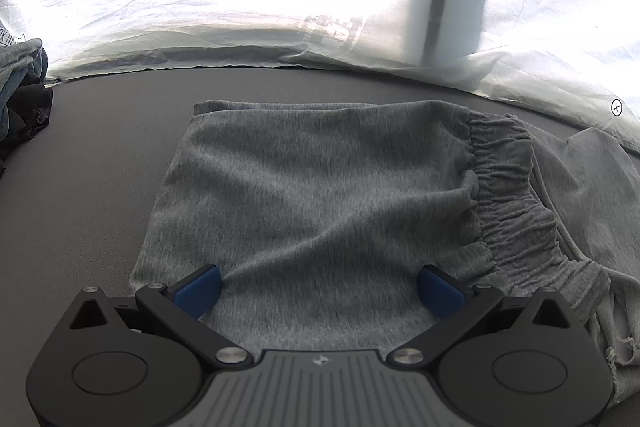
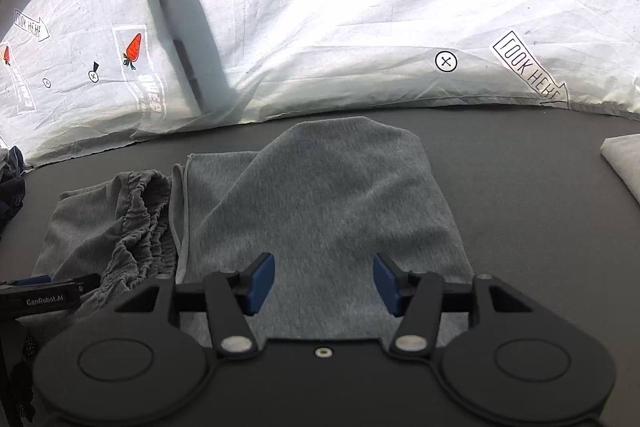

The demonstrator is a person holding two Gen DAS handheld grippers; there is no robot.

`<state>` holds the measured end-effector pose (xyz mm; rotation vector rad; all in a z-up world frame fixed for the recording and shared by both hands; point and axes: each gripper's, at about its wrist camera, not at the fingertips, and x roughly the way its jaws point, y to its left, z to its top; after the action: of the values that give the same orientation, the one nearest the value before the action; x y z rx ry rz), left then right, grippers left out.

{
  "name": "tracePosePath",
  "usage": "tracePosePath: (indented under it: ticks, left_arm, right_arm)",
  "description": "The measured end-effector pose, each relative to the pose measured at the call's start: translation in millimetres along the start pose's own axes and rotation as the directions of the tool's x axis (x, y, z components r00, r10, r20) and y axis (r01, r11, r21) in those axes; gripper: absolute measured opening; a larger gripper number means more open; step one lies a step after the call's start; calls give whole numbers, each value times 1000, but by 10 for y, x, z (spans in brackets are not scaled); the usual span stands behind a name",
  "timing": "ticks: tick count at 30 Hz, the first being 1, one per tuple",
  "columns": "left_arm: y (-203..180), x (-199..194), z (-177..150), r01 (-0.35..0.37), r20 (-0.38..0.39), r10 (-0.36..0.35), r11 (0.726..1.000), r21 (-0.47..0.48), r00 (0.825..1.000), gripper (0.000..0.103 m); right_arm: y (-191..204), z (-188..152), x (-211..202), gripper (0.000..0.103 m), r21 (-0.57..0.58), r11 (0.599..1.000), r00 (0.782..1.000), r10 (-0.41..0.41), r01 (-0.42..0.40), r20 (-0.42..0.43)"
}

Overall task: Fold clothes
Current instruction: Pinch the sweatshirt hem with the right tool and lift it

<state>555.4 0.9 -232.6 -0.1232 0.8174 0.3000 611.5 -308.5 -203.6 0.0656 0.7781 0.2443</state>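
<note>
On the dark grey table, seen from the left wrist, the grey shorts lay flat and partly folded, directly ahead of the left gripper. Its blue pads stood wide apart over the near hem, released, with nothing between them. The cloth looked like soft jersey — light, limp, likely to sag and crease when lifted, not slippery. The gathered elastic waistband ran down the right side; being thicker and firmer, it seemed a good place to pinch, as did a hem corner. The right part of the garment ran out of frame, and the gripper body hid the nearest edge. A dark heap of other clothes was cut off at the left edge, too shadowed to sort out. Behind stood a white printed sheet.

In the right wrist view, the same shorts lay under and ahead of the right gripper, whose pads were also spread open and empty — hovering or resting on the fabric, I could not tell which. One leg panel lay folded over, its far end rounded; how many layers sat beneath was hidden. The left gripper's side showed at the lower left, near the waistband. A white folded item was clipped by the right edge and could not be identified.
</note>
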Motion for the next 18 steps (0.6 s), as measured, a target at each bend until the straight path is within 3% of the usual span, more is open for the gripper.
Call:
tracePosePath:
  ticks: [2, 6, 18]
  left_arm:
    - [-1, 4, 6, -1, -5, 1, 1000, -1, 1000, 103]
    - [-2, 9, 13, -1, -13, 1, 1000, 0, 1000, 103]
    - [-5, 20, 26, -2, -23, 2, 1000, 2, 1000, 103]
  right_arm:
    - [-198, -29, 21, 55, 5, 998, 998, -66, 66, -8]
    - [-490, -44, 64, 55, 37, 994, 995, -99, 99, -13]
    - [-555, 124, 453, 55, 38, 999, 1000, -6, 6, -14]
